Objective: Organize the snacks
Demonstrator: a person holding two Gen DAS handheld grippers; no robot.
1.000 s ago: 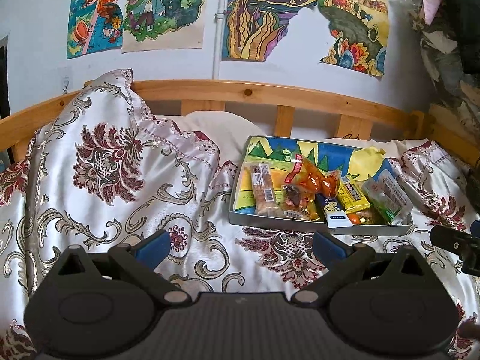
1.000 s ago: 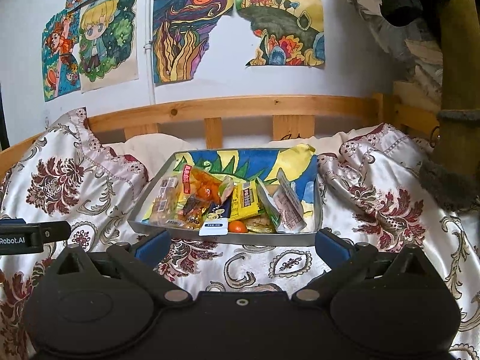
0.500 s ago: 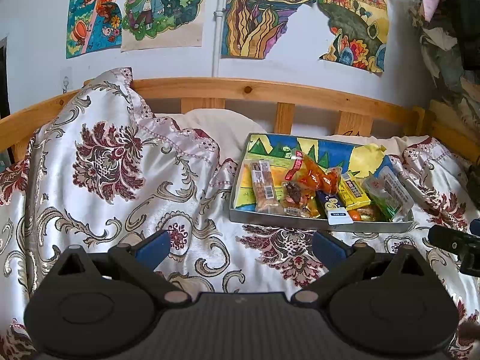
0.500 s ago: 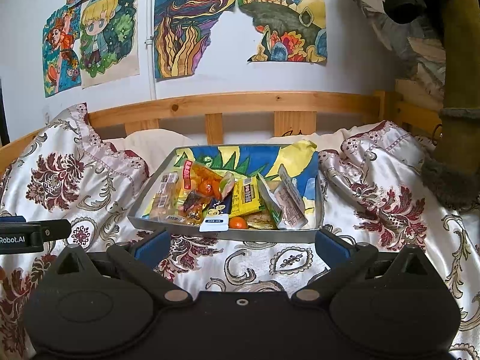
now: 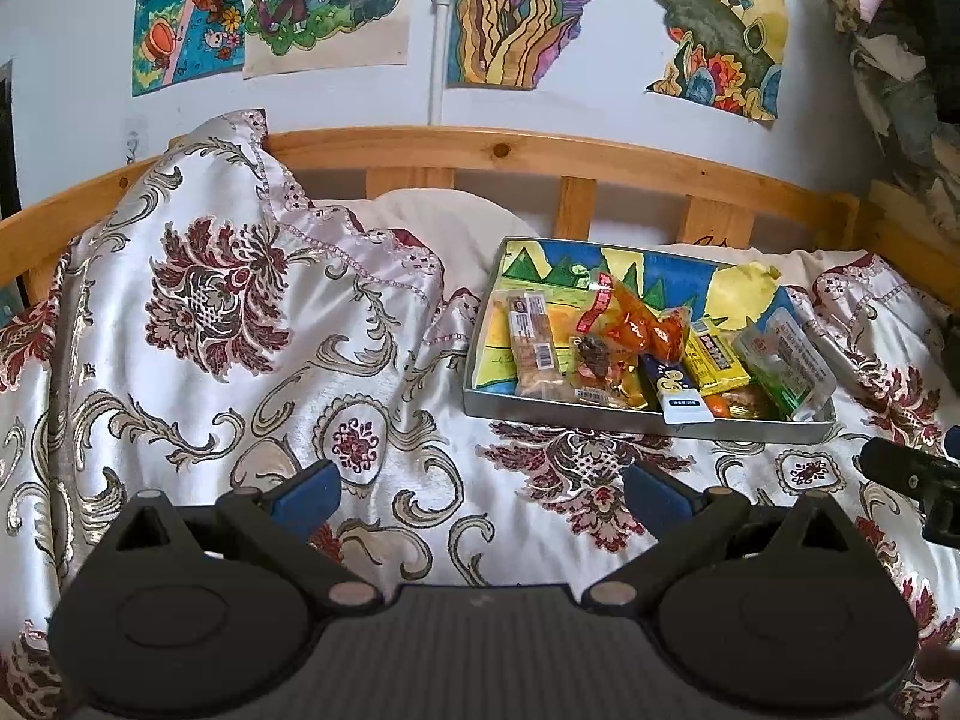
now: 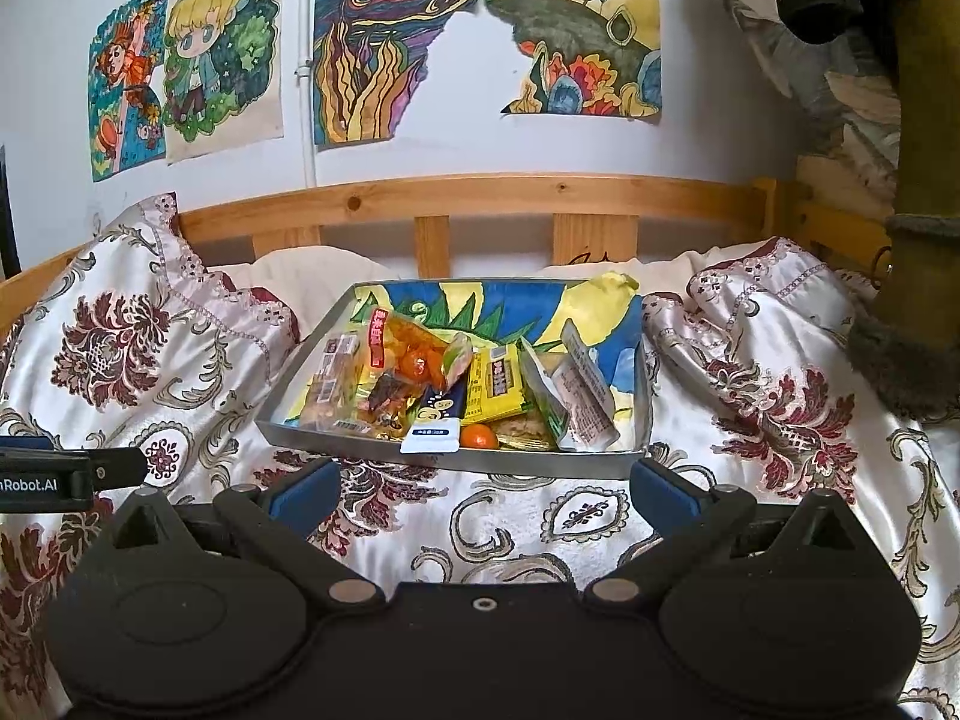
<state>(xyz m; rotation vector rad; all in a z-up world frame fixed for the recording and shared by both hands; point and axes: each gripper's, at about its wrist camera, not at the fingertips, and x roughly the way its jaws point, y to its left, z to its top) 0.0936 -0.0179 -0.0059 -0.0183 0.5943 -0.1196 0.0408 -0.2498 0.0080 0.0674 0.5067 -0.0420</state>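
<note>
We are in a home bedroom — a wooden bed frame (image 5: pixel 540 159), floral satin bedspread (image 5: pixel 210 312), hand-coloured drawings (image 6: pixel 384 42) taped up.

both wrist views sit low over the bedspread (image 5: pixel 372 396), facing the wall, sharing the snack tray (image 6: pixel 456 461) nearby.

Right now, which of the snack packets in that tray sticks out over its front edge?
The dark blue packet with the white end: its white end overhangs the tray's front rim, beside the small orange fruit. The other packets lie inside.
</note>
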